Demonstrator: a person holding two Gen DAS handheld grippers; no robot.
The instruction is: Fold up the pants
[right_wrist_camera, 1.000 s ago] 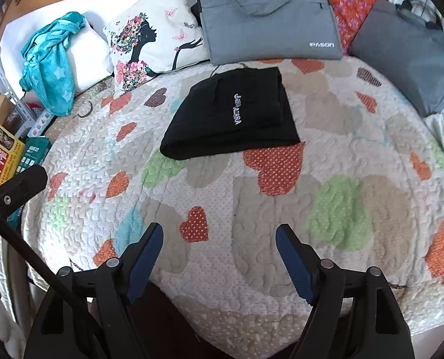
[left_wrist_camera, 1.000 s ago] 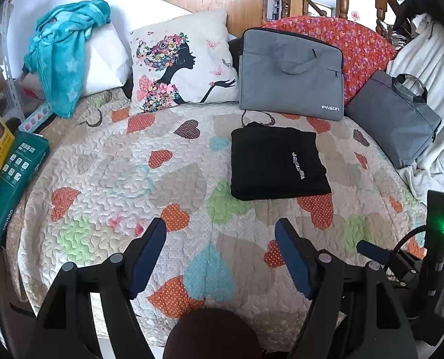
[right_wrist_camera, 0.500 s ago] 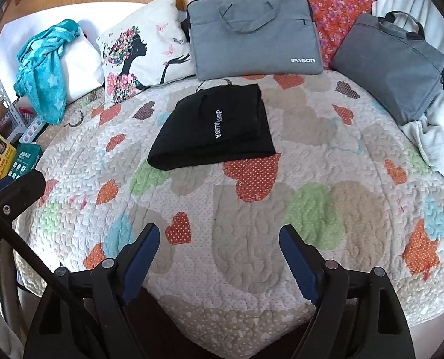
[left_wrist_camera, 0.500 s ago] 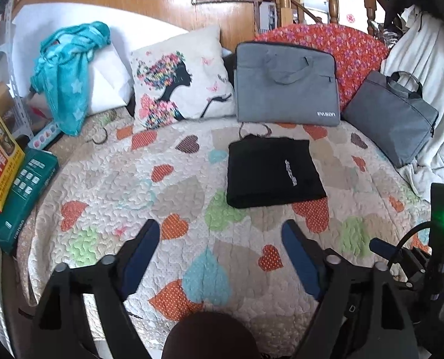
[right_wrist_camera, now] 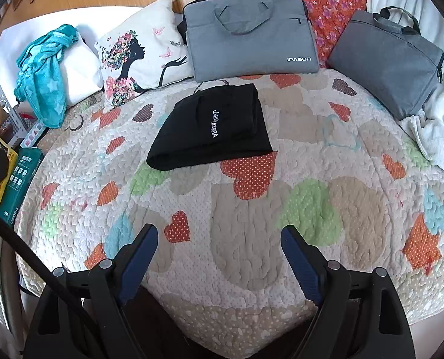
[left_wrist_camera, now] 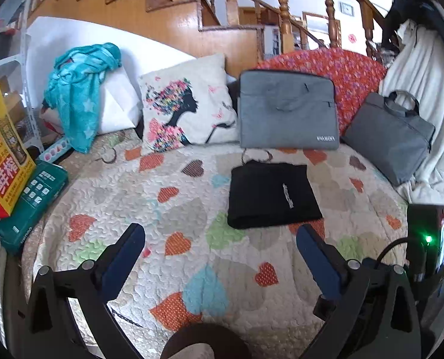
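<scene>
Nothing more appears to be left: the black pants point(right_wrist_camera: 210, 127) are seen folded into a compact rectangle on the quilted bed point(right_wrist_camera: 311, 209), just before the grey laptop bag point(right_wrist_camera: 248, 36). Both hand-held grippers are empty — the left hand-held gripper point(left_wrist_camera: 220, 239) is opening, the right hand-held gripper point(right_wrist_camera: 219, 239) held wide.

Loads of bare quilt point(right_wrist_camera: 251, 239) in front of the folded black pants point(right_wrist_camera: 213, 128). Behind them it's crowded: grey laptop bags point(right_wrist_camera: 251, 39), pillow point(right_wrist_camera: 141, 56), boxes point(left_wrist_camera: 27, 197) along the left edge.
</scene>
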